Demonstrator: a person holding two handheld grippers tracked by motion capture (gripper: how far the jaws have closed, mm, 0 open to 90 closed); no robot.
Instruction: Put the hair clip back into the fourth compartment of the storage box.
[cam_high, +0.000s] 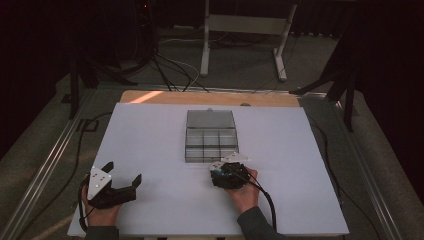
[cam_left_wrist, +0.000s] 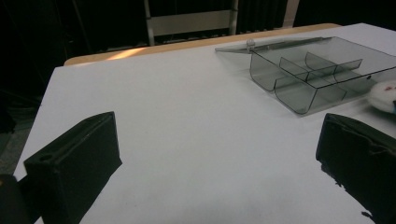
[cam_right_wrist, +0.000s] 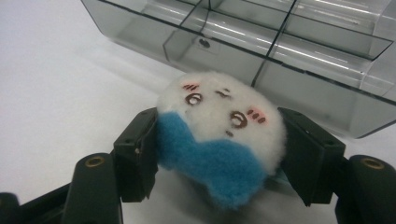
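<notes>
A small white plush toy (cam_right_wrist: 219, 112) with a drawn face and a blue part lies on the white table just in front of a clear grey compartment box (cam_right_wrist: 299, 79). My right gripper (cam_right_wrist: 219, 135) is shut on the toy, one pad pressing each side. In the high view the right gripper (cam_high: 222, 171) sits at the near edge of the box (cam_high: 186, 150), whose lid lies open at the back. My left gripper (cam_high: 123, 172) rests at the front left of the table with its jaws wide apart and nothing between them (cam_left_wrist: 219, 154). The box (cam_left_wrist: 289, 95) and toy (cam_left_wrist: 383, 93) show at right there.
The white table top (cam_high: 150, 140) has a wooden edge (cam_high: 150, 95) at the back. Beyond it stand a white frame stand (cam_high: 245, 30) and loose cables (cam_high: 170, 70) on the floor. A cable trails from each gripper toward the front edge.
</notes>
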